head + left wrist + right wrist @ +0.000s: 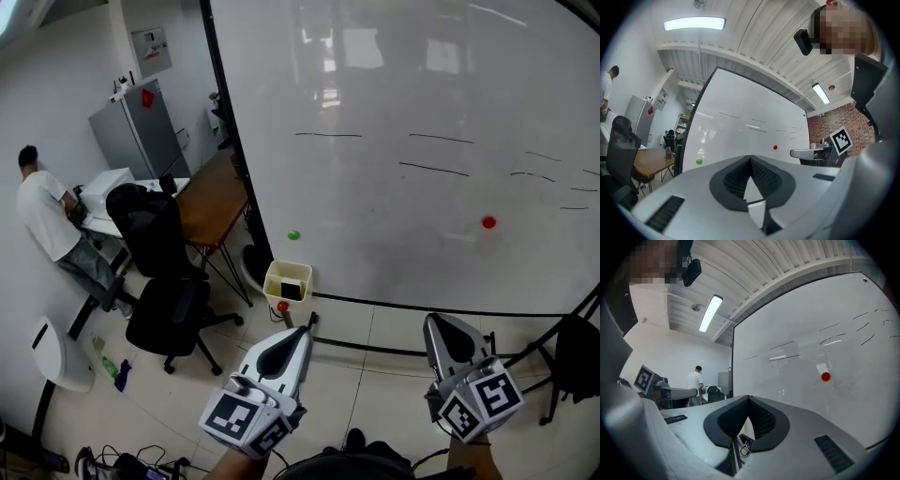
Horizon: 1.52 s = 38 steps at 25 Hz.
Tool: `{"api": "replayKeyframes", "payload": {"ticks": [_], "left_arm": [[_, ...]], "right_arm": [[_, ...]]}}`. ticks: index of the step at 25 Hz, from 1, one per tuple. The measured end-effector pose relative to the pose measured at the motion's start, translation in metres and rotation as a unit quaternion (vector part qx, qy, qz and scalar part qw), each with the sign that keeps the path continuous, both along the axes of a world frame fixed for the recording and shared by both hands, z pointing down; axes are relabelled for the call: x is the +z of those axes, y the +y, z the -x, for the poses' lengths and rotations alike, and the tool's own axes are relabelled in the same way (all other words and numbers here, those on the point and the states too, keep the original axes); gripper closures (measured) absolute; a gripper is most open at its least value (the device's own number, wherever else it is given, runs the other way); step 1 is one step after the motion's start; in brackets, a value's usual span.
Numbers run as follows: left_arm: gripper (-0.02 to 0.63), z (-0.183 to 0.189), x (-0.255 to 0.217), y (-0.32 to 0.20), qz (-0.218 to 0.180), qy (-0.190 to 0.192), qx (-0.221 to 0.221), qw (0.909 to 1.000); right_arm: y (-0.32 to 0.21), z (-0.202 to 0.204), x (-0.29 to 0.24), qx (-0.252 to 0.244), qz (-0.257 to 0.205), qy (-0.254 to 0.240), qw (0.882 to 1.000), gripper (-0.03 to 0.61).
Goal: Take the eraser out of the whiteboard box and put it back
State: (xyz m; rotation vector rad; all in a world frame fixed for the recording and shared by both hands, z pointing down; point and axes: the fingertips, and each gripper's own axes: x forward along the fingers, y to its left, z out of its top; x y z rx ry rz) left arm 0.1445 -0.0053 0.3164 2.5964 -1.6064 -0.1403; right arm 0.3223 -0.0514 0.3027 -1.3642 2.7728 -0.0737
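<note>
Eraser (292, 290) shows as a dark block standing inside the pale whiteboard box (287, 273), which hangs at the lower left corner of the whiteboard (403, 112), on its bottom edge.

Sweeping from my left, a person in a white shirt (44, 211) stands at the far left, back turned to me. Next come two black office chairs (167, 309), a grey cabinet (139, 131) against the wall, and a wooden tabletop (214, 202) just beside the board's left edge. A green magnet (293, 235) sticks to the board right above the box, and a small red thing (282, 307) sits just below it.

I hold the left gripper (298, 332) level, below the box and apart from it. Its jaws are together at the tips with nothing between them.

Further right a red magnet (488, 222) sits on the board under a few thin black marker lines (434, 169). The right gripper (437, 323) is level too, near the board's bottom edge, its jaws closed and empty.
</note>
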Motion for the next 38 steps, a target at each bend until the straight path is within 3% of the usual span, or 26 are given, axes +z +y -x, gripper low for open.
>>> {"api": "replayKeyframes", "payload": {"ticks": [6,12,19,24,32,38], "left_arm": [[0.588,-0.003,-0.018,-0.022,-0.015,-0.011,0.013,0.9997],[0.588,0.005,-0.017,-0.045,-0.012,-0.019,-0.02,0.9995],[0.588,0.056,0.002,-0.062,0.0,-0.009,-0.045,0.999],[0.588,0.132,0.001,-0.076,-0.007,-0.009,-0.03,0.9995],[0.588,0.299,0.014,-0.099,0.002,-0.007,0.0,1.0],[0.588,0.363,0.021,-0.113,0.006,0.006,0.031,0.9995]], "right_arm": [[-0.021,0.009,-0.008,-0.008,0.005,-0.006,1.0,0.56],[-0.041,0.014,-0.003,-0.035,0.012,-0.015,0.999,0.56],[-0.066,0.052,0.007,-0.028,0.017,-0.016,0.999,0.56],[-0.077,0.119,0.007,-0.002,0.012,-0.016,1.0,0.56],[-0.102,0.265,0.023,0.059,0.027,-0.017,0.998,0.56],[-0.11,0.329,0.017,0.085,0.024,-0.008,0.996,0.56]]}}
